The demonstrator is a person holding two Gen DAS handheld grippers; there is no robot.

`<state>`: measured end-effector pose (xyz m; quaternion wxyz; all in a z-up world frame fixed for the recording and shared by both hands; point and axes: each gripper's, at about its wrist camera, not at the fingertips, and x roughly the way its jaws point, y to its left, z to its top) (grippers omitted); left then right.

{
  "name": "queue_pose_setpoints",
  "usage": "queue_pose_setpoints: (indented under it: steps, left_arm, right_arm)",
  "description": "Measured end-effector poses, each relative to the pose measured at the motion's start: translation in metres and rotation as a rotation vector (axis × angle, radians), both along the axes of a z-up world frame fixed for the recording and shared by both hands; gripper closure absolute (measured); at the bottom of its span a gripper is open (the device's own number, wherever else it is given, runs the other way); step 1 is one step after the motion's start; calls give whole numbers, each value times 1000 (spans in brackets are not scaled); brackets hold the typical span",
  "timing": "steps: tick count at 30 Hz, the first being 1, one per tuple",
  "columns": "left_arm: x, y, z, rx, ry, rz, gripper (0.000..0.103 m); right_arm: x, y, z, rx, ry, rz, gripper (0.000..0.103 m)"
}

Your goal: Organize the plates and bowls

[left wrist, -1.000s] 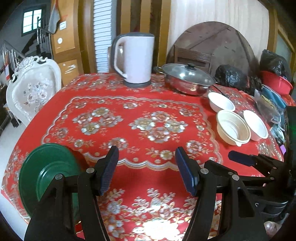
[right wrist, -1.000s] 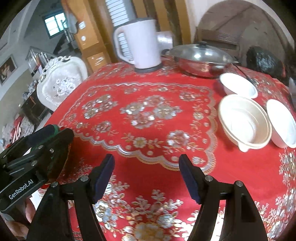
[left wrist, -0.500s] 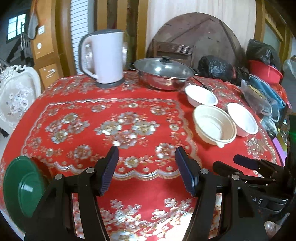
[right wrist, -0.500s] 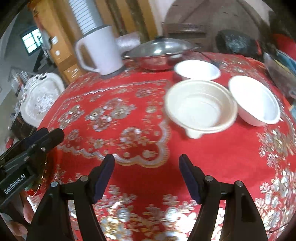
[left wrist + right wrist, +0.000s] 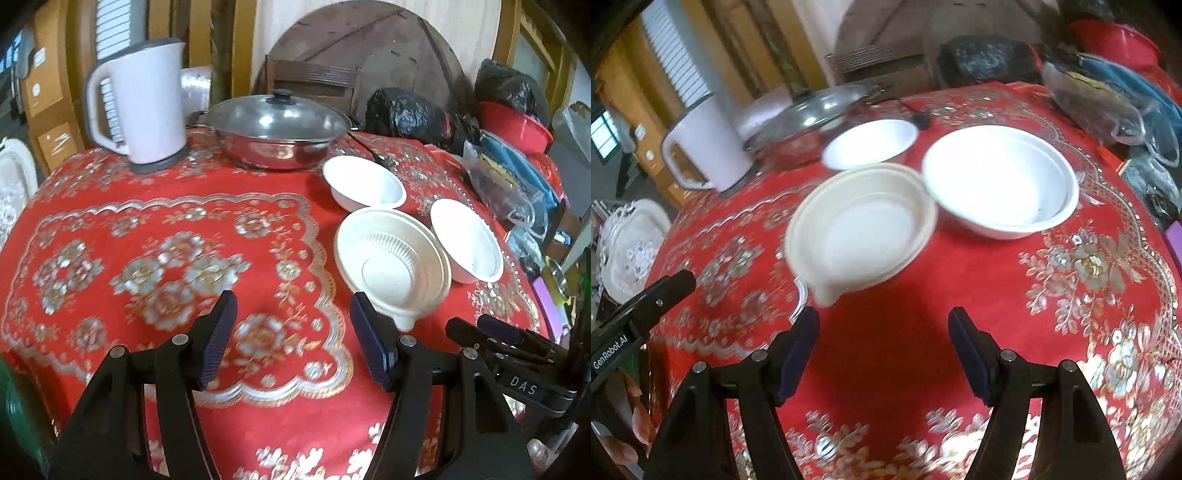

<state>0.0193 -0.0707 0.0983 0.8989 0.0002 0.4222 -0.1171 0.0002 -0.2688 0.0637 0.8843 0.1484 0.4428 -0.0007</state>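
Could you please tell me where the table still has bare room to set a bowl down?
The widest free patch is the red tablecloth in front of the kettle and left of the cream bowl. Bare cloth also lies under the right gripper. It is crowded where the three bowls cluster beside the lidded pot and the bags.

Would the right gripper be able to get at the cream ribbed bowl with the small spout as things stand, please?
Probably yes: the right gripper stands open and empty, and only bare red tablecloth lies between it and the cream ribbed bowl.
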Motion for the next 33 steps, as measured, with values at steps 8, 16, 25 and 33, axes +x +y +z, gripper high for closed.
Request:
queue_pose_setpoints:
  steps: [8, 16, 25, 33]
  left_arm:
    - [43, -27, -21, 11, 71, -18, 39]
    - [71, -53, -44, 34, 116, -45, 39]
    - [86, -65, -67, 64, 162, -54, 74]
    - [76, -59, -61, 87, 143, -57, 82]
  right_arm:
    - [36, -9, -18, 66, 54, 10, 31]
    - [61, -20, -25, 66, 57, -4, 31]
    - [78, -21, -31, -43, 49, 8, 64]
    - [72, 3, -26, -106, 32, 86, 70]
